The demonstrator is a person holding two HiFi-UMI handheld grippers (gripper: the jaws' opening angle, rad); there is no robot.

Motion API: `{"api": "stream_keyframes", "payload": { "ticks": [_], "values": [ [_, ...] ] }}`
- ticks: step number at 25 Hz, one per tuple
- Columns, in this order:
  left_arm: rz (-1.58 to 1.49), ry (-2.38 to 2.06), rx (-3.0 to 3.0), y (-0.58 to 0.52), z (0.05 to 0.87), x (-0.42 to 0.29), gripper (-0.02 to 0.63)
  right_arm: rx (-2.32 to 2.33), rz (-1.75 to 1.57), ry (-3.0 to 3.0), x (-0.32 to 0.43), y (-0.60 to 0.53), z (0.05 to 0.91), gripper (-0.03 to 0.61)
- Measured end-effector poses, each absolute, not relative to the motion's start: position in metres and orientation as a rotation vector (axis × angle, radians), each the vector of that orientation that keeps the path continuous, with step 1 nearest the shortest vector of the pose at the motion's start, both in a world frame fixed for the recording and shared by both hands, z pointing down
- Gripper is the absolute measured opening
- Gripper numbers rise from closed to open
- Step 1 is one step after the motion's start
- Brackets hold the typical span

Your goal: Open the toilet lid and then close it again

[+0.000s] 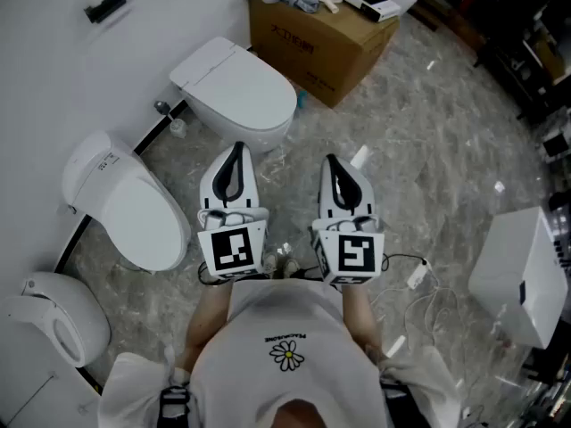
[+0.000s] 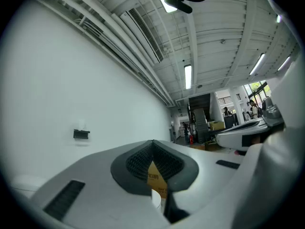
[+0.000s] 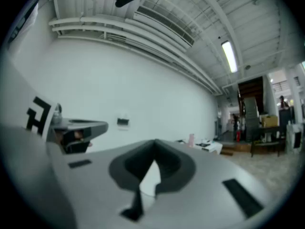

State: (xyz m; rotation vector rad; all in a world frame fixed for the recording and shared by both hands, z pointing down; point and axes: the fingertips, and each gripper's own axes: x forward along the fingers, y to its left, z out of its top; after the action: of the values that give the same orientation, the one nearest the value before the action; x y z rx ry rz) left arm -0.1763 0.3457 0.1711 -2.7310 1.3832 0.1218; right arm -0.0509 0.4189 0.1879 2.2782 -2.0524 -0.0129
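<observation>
A white toilet point(image 1: 236, 92) with its lid down stands against the wall straight ahead of me in the head view. My left gripper point(image 1: 236, 152) and right gripper point(image 1: 332, 163) are held side by side at waist height, short of that toilet and apart from it. Both are shut with nothing between the jaws. In the left gripper view the left gripper point(image 2: 153, 144) points level at the white wall. The right gripper point(image 3: 155, 144) in its own view also faces the wall, with the left gripper point(image 3: 76, 128) beside it.
A second toilet point(image 1: 125, 203) with a closed lid stands at left and a third point(image 1: 53, 324) at lower left. A cardboard box point(image 1: 317, 38) with clutter sits behind. A white box point(image 1: 517, 275) and cables point(image 1: 419, 283) lie at right on the marble floor.
</observation>
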Motion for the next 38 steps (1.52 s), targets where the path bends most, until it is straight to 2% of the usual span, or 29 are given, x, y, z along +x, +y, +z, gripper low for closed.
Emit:
{"api": "stream_keyframes", "payload": {
  "ticks": [26,32,38],
  "values": [
    [0.180,1.470,-2.655,0.385,0.168,-0.158,0.021,2.206,0.006,-2.215,-0.017,0.449,0.201,0.031],
    [0.200,1.539,-2.604,0.374,0.168,-0.166,0.021,2.225,0.038,-2.246,-0.003,0.450,0.206,0.031],
    [0.286,1.424,-2.604,0.352,0.163,-0.147,0.021,2.240,-0.013,-2.241,0.010,0.429,0.208,0.031]
  ]
}}
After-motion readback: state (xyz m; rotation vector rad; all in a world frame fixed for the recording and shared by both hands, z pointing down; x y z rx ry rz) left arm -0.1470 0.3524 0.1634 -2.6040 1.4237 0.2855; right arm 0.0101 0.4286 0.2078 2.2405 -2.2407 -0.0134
